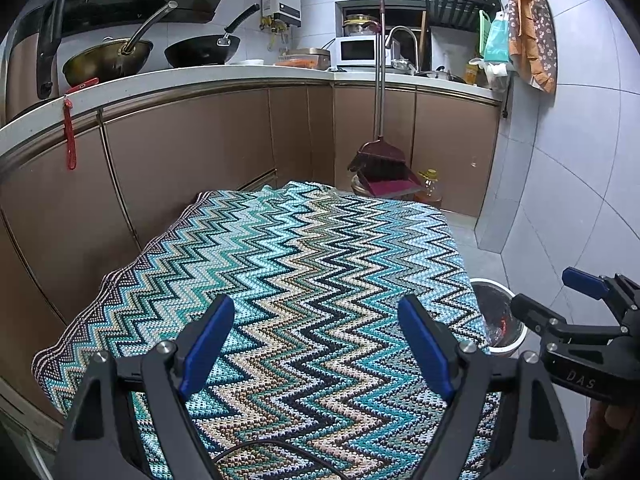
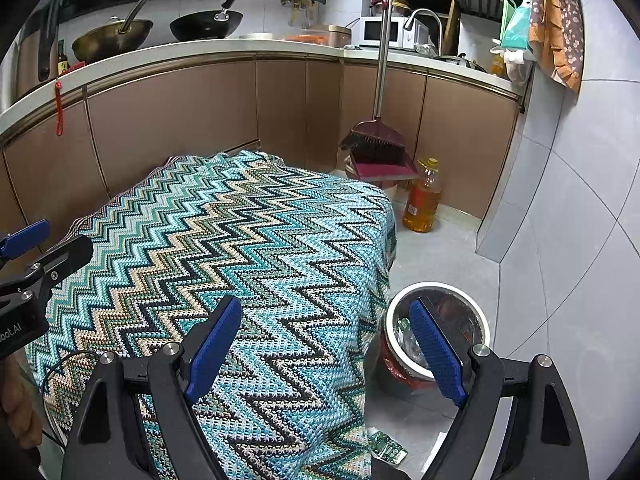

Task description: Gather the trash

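Hovering left gripper (image 1: 316, 344); fingers (image 1: 208, 340) spread.

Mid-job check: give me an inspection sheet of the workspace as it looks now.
Surface: zigzag cloth covers the table; nothing seen on it.
Job's things: trash bin on floor beside table, trash inside; green wrapper on floor.
Clutter: oil bottle, broom and dustpan.
Grippers: left gripper and right gripper, jaws open, empty.
Cables: black cable on cloth.
Surroundings: kitchen counter with woks.
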A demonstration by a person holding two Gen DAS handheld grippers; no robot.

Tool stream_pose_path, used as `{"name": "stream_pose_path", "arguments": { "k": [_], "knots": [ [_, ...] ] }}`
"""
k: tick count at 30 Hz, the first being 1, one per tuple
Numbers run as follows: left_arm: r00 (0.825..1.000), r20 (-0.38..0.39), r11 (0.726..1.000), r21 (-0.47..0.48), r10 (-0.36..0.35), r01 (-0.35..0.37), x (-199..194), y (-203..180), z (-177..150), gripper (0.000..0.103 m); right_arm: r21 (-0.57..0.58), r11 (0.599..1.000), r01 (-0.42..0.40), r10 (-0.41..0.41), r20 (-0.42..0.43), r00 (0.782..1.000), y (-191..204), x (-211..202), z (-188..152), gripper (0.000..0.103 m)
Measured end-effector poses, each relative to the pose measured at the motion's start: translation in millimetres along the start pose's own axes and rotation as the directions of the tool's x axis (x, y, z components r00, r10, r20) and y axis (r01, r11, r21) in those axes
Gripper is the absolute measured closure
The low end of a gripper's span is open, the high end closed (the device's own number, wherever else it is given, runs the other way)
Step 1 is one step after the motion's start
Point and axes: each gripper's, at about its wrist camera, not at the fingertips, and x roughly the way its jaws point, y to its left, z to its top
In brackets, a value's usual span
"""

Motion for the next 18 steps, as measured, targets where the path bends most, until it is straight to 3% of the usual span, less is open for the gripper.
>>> {"name": "stream_pose_path", "arguments": {
  "k": [18],
  "knots": [
    [1.0,0.008,1.0,0.021,0.005,-0.005,-2.9,-8.5,0.0,0.02,0.014,1.0,-0.001,0.001,0.013,1.0,-9.6,-5.9,-0.3,0.018]
  ]
}}
